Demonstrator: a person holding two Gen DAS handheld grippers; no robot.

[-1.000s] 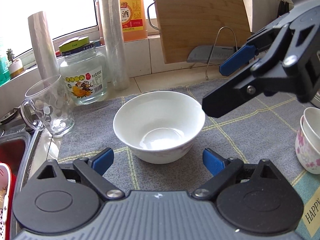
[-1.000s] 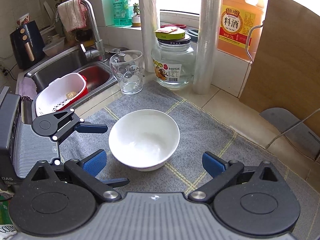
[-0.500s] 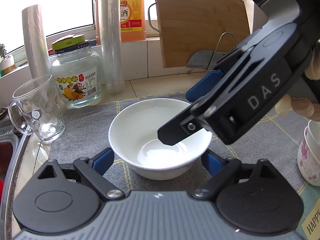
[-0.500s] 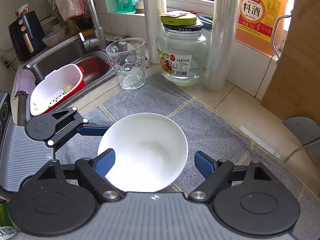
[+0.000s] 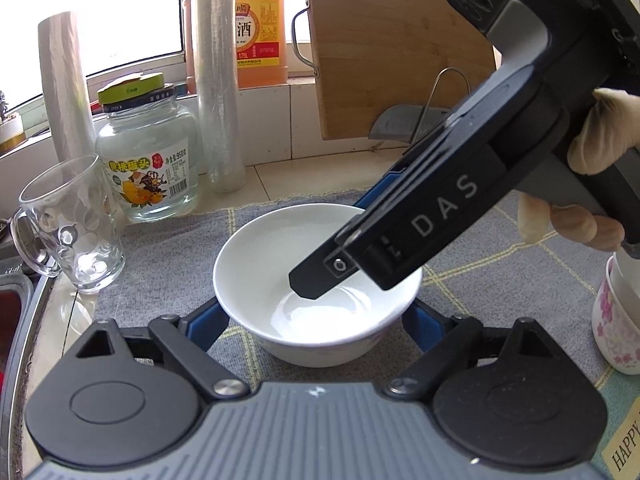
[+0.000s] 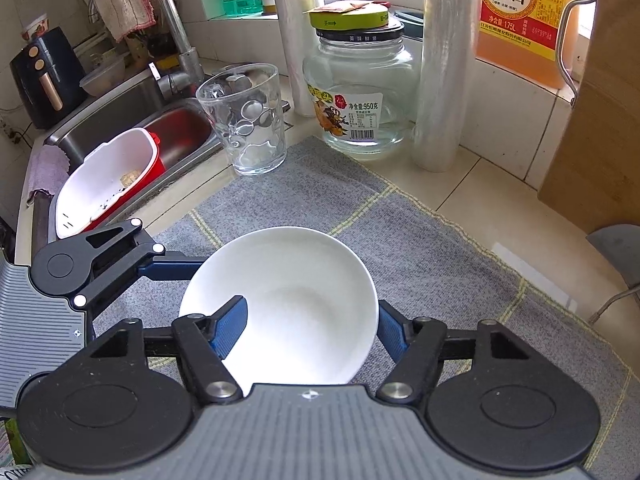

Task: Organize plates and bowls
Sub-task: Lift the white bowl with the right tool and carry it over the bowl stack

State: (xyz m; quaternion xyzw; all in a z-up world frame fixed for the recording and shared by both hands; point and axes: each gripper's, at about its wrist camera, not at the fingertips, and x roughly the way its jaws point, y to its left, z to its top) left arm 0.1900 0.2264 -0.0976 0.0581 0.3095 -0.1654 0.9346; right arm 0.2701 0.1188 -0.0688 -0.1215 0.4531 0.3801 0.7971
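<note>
A plain white bowl (image 5: pixel 280 280) stands upright on the grey checked mat (image 5: pixel 168 248); it also shows in the right wrist view (image 6: pixel 296 300). My left gripper (image 5: pixel 316 320) is open, one finger on each side of the bowl's base. My right gripper (image 6: pixel 312 326) is open and straddles the bowl's rim: its left finger is inside the bowl, its right finger outside the wall. In the left wrist view the right gripper's body (image 5: pixel 440 216) reaches down over the bowl. A stack of flowered cups (image 5: pixel 618 320) stands at the right edge.
A glass mug (image 5: pixel 68 224), a labelled glass jar (image 5: pixel 150 160), two rolls of film (image 5: pixel 218 80) and an orange bottle (image 5: pixel 260 24) stand behind the bowl. A wooden cutting board (image 5: pixel 400 52) leans at the back right. The sink (image 6: pixel 132 120) holds a white-and-red strainer (image 6: pixel 108 180).
My right gripper came down over the bowl, its left finger now inside the rim. My left gripper moved forward so its fingers flank the bowl's base.
</note>
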